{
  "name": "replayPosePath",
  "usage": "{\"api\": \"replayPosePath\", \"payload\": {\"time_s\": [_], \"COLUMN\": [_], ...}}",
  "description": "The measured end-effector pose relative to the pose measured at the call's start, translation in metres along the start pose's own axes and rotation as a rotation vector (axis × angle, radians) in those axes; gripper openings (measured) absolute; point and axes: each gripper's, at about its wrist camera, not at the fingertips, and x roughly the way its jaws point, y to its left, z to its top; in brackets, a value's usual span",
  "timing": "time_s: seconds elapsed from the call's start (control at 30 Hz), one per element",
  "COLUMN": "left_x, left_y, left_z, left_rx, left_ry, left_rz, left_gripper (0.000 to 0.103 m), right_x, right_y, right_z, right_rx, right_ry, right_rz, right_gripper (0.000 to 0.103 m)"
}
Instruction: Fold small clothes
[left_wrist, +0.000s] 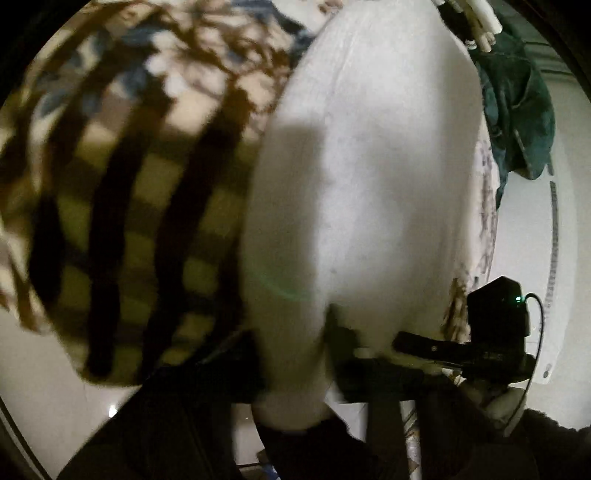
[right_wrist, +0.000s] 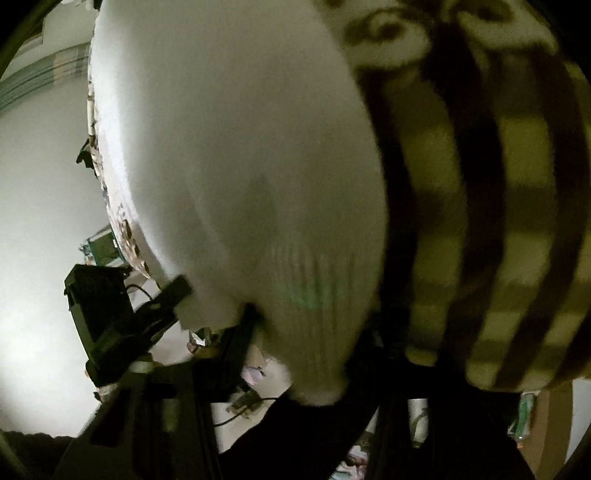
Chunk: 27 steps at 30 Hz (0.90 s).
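A white cloth (left_wrist: 362, 177) (right_wrist: 236, 166) is pinched at its lower edge by both jaws, left gripper (left_wrist: 295, 402) and right gripper (right_wrist: 321, 380); a striped cloth (left_wrist: 122, 229) (right_wrist: 491, 221) is seen just beside it.

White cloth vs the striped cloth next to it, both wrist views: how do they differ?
The white cloth is plain; the striped cloth has dark bands on yellow-green.

The white cloth runs down into the left claw and the right claw; the striped cloth lies beside it, with no grip on it visible.

Both are blurred, soft fabric and fill most of each view.
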Motion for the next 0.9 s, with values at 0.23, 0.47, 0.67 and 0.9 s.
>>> {"api": "replayPosePath", "payload": {"time_s": [0.23, 0.47, 0.67, 0.9], "left_x": [-0.045, -0.109, -0.132, -0.103], "left_y": [-0.017, -0.053, -0.107, -0.155], "left_z": [-0.01, 0.024, 0.116, 0.247], "left_rx": [-0.047, -0.062, 0.045, 0.097], "left_ry": [-0.052, -0.162, -0.269, -0.327], "left_rz": [-0.034, -0.191, -0.277, -0.238], "left_gripper": [0.009, 0.009, 0.009, 0.009], "right_x": [-0.048, -0.122, -0.179, -0.21], "right_y": [0.025, 0.076, 0.149, 0.207], "right_z": [-0.027, -0.025, 0.034, 0.188], "right_rx": [0.01, -0.05, -0.176, -0.228], "right_ry": [-0.108, -0.213, -0.355, -0.496], "right_rz": [0.052, 0.096, 0.074, 0.038], "right_gripper": [0.015, 0.015, 0.015, 0.015]}}
